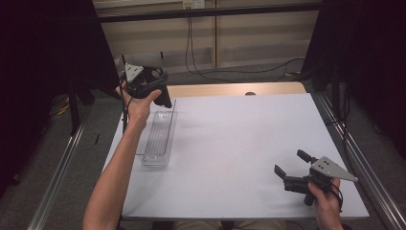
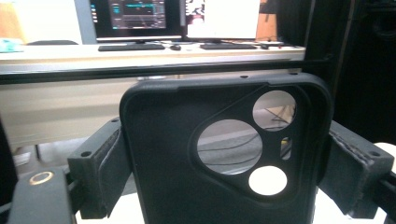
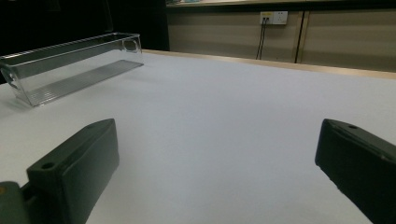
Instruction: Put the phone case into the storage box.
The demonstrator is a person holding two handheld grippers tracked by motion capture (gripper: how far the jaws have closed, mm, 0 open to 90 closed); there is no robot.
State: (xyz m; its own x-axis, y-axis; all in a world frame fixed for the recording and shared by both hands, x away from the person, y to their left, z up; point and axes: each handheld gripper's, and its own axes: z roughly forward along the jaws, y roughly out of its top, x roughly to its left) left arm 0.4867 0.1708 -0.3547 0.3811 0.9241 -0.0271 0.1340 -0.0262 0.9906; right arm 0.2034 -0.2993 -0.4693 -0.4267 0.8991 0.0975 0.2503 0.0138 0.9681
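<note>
Left claw (image 1: 160, 93) pinches our black phone case (image 2: 224, 154) above the clear tray (image 1: 159, 139); right claw (image 1: 293, 165) rests spread, clear of it.

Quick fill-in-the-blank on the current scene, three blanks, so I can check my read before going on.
1. The left gripper is shut on a black phone ____.
2. The clear tray on the white table is ____ inside.
3. The right gripper has its jaws ____.

Missing words: case; empty; open
</note>
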